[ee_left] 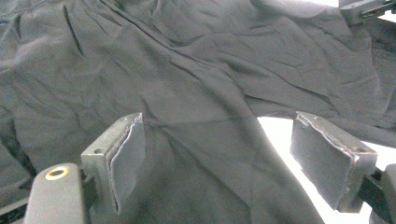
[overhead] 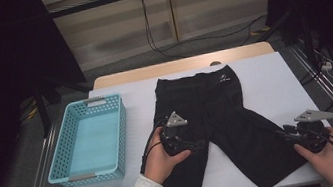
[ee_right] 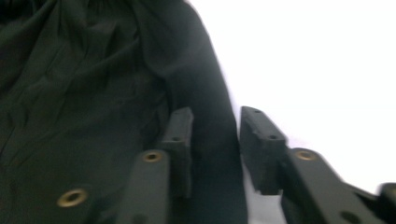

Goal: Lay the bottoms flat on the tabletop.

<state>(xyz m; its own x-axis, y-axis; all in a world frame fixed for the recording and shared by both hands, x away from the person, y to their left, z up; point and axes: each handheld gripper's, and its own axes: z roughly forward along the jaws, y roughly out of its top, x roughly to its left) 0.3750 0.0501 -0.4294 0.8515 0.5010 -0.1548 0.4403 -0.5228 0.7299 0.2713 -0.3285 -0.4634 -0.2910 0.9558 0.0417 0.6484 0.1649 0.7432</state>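
A pair of black shorts (overhead: 218, 115) lies spread flat on the white table top (overhead: 273, 76), waistband at the far side, legs toward me. My left gripper (overhead: 197, 144) rests over the left leg, pointing right; in the left gripper view it (ee_left: 217, 149) stands open, wide apart above the wrinkled black fabric (ee_left: 187, 79). My right gripper (overhead: 283, 133) is at the outer edge of the right leg, pointing left. In the right gripper view it (ee_right: 215, 140) is open, a narrow gap between the jaws, with the leg's edge (ee_right: 210, 107) lying in that gap and the pads not pressing it.
A light blue plastic basket (overhead: 55, 166) with nothing in it stands at the left of the table. The table's near edge runs just below both hands. Cables lie on the floor beyond the table and along its right side.
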